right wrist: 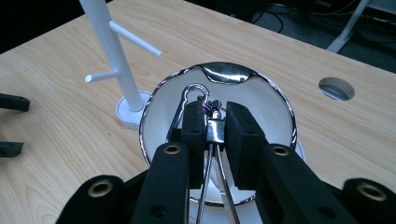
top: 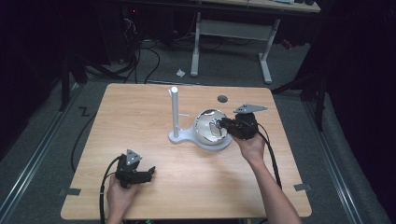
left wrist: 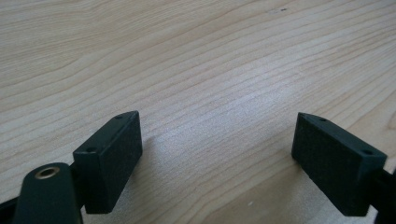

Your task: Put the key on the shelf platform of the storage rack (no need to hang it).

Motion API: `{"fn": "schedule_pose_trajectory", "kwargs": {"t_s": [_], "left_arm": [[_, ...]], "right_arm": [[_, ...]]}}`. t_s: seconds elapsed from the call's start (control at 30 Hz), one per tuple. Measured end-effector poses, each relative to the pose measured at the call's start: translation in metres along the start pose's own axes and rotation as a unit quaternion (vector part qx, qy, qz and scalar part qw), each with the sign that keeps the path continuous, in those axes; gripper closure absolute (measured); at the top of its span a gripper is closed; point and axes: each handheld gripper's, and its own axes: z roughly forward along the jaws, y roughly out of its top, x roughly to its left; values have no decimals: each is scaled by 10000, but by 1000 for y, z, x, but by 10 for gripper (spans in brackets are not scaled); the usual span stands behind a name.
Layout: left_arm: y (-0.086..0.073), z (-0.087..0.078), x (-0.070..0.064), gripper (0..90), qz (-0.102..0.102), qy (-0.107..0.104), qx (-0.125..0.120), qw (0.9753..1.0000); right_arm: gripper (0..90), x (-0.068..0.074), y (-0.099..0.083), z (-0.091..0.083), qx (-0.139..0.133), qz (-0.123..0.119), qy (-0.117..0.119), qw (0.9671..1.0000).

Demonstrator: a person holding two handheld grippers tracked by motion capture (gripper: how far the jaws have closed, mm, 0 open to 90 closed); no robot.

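Note:
A shiny chrome bowl sits on a white base with an upright white peg stand, right of the table's middle. My right gripper reaches over the bowl's right rim. In the right gripper view this gripper is shut on a small metal keychain, held above the bowl's white inside. A silver clasp loop sticks out past the jaws and thin wire loops hang below. The peg stand rises just left of the bowl. My left gripper rests open near the front left, over bare wood.
A round cable hole lies behind the bowl near the table's far edge, and the right gripper view shows the hole at right. Behind the wooden table stand a white desk frame and floor cables. The left gripper's jaw tips show at left.

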Motion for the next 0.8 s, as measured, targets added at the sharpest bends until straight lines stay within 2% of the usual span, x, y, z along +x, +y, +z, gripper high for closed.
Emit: {"fn": "schedule_pose_trajectory", "kwargs": {"t_s": [0.13,0.53,0.8], "left_arm": [[0,0,0,166,2,1,3,10000],[0,0,0,167,-4,4,1,10000],[0,0,0,167,-1,6,0,10000]], "right_arm": [[786,0,1,6,59,-86,-19,9999],[786,1,1,24,212,-32,15,9998],[786,0,0,34,312,-78,2,9995]]}}
